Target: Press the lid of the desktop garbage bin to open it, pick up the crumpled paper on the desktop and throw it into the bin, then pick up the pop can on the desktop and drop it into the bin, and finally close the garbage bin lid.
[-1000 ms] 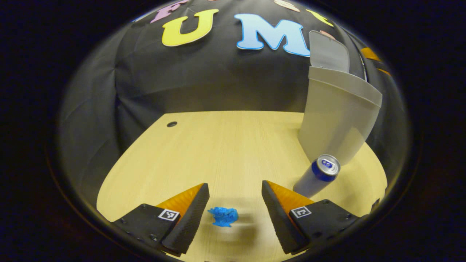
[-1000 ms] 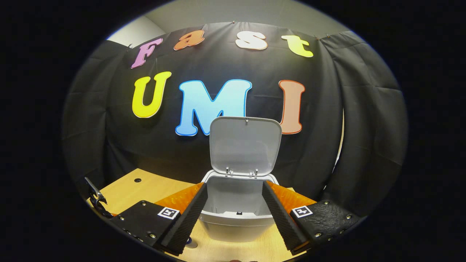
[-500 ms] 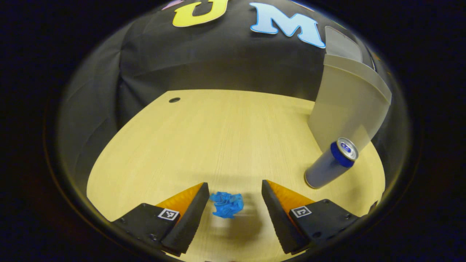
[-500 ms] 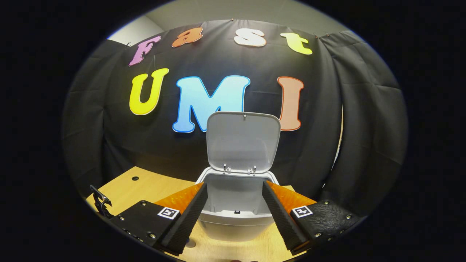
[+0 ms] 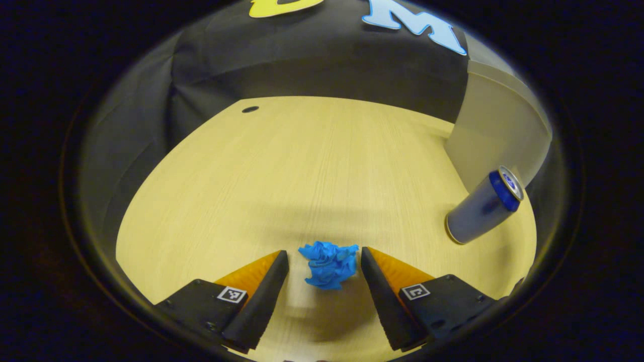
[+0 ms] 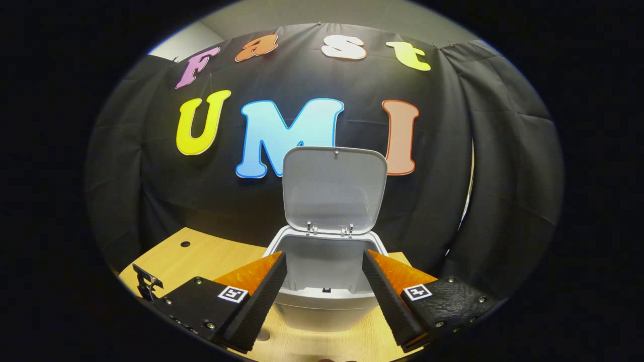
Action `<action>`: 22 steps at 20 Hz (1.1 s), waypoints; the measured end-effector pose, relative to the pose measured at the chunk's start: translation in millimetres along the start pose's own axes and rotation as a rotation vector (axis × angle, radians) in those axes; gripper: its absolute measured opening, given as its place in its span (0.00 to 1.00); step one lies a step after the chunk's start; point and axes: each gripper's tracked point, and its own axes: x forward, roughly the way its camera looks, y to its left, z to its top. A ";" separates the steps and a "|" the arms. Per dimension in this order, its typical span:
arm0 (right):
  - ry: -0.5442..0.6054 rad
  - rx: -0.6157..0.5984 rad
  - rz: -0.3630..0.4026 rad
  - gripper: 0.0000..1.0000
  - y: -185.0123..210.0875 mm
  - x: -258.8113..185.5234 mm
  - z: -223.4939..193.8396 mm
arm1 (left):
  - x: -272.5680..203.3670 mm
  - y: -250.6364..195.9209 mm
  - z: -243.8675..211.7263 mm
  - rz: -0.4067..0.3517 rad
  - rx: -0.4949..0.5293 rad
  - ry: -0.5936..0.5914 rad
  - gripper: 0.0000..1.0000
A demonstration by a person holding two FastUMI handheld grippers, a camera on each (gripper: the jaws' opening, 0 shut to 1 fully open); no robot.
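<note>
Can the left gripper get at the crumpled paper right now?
Probably yes: the left gripper is open with the crumpled paper between its fingers, nearer the right one, and nothing lies between them.

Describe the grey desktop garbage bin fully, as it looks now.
The grey plastic garbage bin stands upright on the pale wooden desktop before the black cloth. Its rounded-rectangle lid is swung up on two small hinges at the back rim, leaving the mouth open. The visible part of the inside looks empty. The right gripper hovers open in front; contact cannot be told.
</note>
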 end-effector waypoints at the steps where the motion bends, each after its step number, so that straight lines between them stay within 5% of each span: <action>1: 0.003 0.001 0.000 0.96 -0.3 0.3 -1.6 | -0.4 -0.1 -2.9 0.004 -0.002 0.006 0.96; 9: 0.014 0.017 -0.001 0.97 0.3 1.8 -7.6 | 2.8 0.6 -3.2 0.024 0.037 0.012 0.98; 14: 0.020 0.020 -0.001 0.97 -1.5 1.0 -9.3 | 3.5 1.6 -2.5 0.030 0.047 0.023 0.53; 22: 0.013 0.029 -0.002 0.97 -5.6 -0.8 -8.8 | -8.4 6.8 12.6 0.046 0.040 -0.020 0.53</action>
